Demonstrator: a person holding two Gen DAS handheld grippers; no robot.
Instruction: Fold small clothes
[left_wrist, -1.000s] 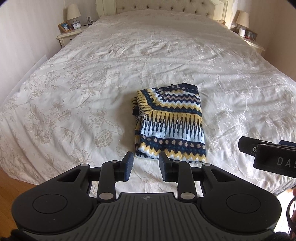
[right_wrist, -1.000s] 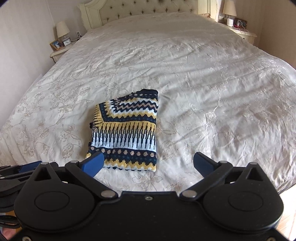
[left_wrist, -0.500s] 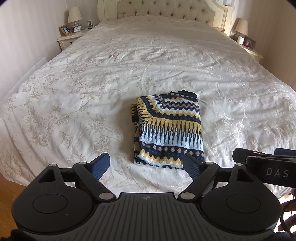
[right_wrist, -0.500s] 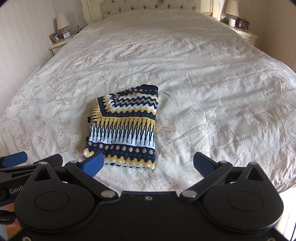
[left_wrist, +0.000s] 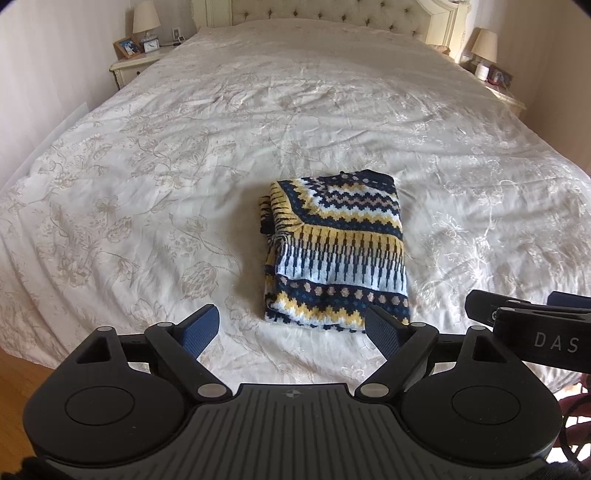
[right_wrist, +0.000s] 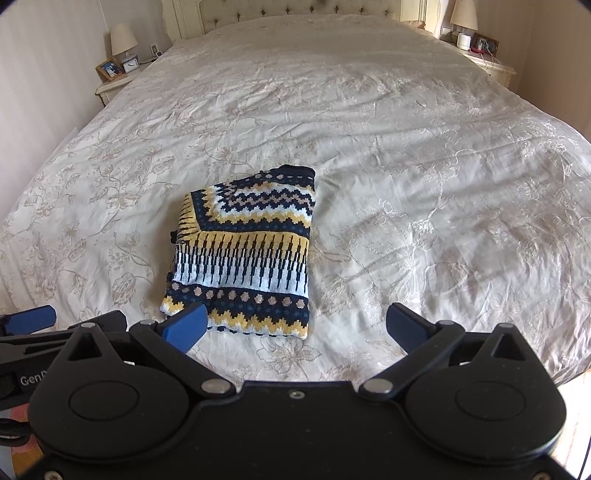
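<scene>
A: The sweater (left_wrist: 338, 254) is looking like chunky knit, kind of fuzzy and matt, with navy, yellow and pale blue yarn.

B: Yeah, and the bedspread (left_wrist: 258, 122) is showing a soft sheen over a woven floral pattern, creased all over. The headboard (left_wrist: 314, 9) is looking like buttoned, padded fabric.

A: The left gripper (left_wrist: 291, 326) is looking like matt black plastic with ribbed blue pads and shiny metal pins. The right gripper (right_wrist: 295, 325) is giving the same vibe.

B: The floor (left_wrist: 22, 373) is looking like smooth, glossy wood.

Bed (left_wrist: 184, 155), floral cover; folded patterned sweater (left_wrist: 338, 254) lying flat.
</scene>
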